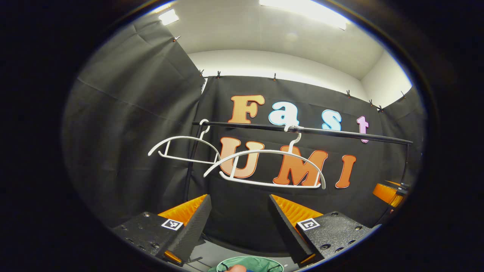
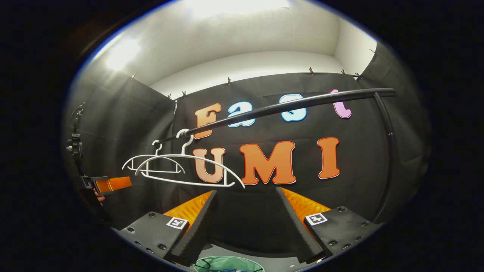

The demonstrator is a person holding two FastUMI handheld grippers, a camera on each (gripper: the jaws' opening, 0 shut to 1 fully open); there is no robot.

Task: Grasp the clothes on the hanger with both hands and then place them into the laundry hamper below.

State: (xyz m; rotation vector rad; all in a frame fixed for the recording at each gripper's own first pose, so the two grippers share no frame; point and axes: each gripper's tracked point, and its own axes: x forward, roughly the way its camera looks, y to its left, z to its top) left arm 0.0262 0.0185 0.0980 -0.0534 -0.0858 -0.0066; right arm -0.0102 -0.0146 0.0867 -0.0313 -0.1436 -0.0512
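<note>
White plastic, curved and bare, makes up the two clothes hangers on the thin black metal rail (image 1: 302,130) that crosses the booth in front of the black cloth wall. In the left gripper view the nearer white hanger (image 1: 264,166) hooks over the middle of the rail and the farther white hanger (image 1: 183,149) hooks on near the rail's end, beside the black upright post (image 1: 191,166). No garment hangs on either one.

Both sets of tongs are spread wide with nothing between the fingers. The left tongs (image 1: 240,211) point at the cloth wall below the nearer hanger, and the right tongs (image 2: 245,206) point at the wall below the rail, with both hangers off to their left (image 2: 189,170). In the right gripper view, the other tongs (image 2: 109,184) show far off at the left edge; their spread cannot be judged from there. In the left gripper view the other tongs (image 1: 387,192) show at the right edge, likewise too small to judge.

Low down, under the fingers, sits the round green mesh laundry hamper (image 2: 228,262) on a pale floor; dark and blue fabric lies inside it, though the piece is too cut off to identify. In the left gripper view the hamper's rim (image 1: 261,262) shows too, with a rounded pinkish shape at the very bottom edge, too cropped to make out.
</note>
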